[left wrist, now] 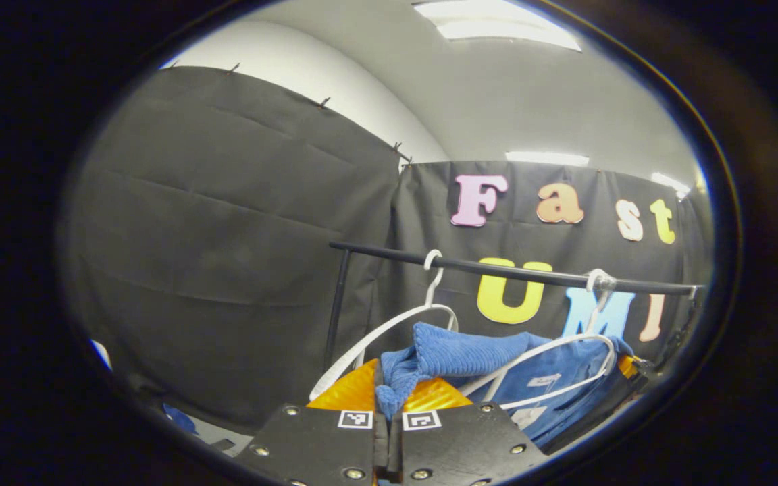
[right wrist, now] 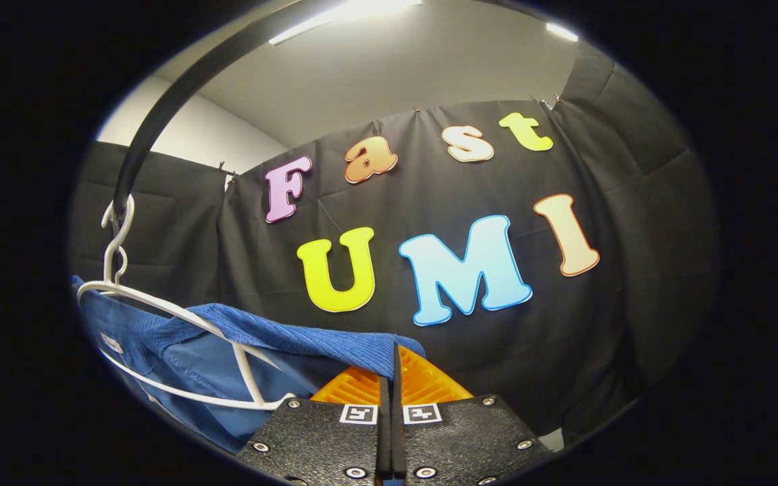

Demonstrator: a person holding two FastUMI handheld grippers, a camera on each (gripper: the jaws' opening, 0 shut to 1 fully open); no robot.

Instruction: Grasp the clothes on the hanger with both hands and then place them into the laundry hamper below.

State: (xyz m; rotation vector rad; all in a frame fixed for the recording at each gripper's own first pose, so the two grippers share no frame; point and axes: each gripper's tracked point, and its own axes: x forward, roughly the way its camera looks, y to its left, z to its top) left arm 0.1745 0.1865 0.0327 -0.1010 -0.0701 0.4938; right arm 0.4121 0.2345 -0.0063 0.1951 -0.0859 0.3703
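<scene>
A blue garment (left wrist: 477, 358) hangs by a white hanger (left wrist: 564, 364) from a black rail (left wrist: 497, 268). My left gripper (left wrist: 387, 395) is shut on a bunched fold of that blue cloth, which sticks out between its orange fingers (left wrist: 352, 391). A second white hanger (left wrist: 389, 331) hangs bare just behind it. In the right gripper view, the same blue garment (right wrist: 281, 337) drapes over the white hanger (right wrist: 179, 317), and my right gripper (right wrist: 394, 378) is shut on its edge, the cloth pinched between the orange fingers (right wrist: 429, 385).
The black rail (right wrist: 179, 101) curves overhead in the right gripper view, with the hanger hook (right wrist: 115, 229) on it. A black upright post (left wrist: 336, 304) carries the rail's left end. Black cloth walls stand close behind.
</scene>
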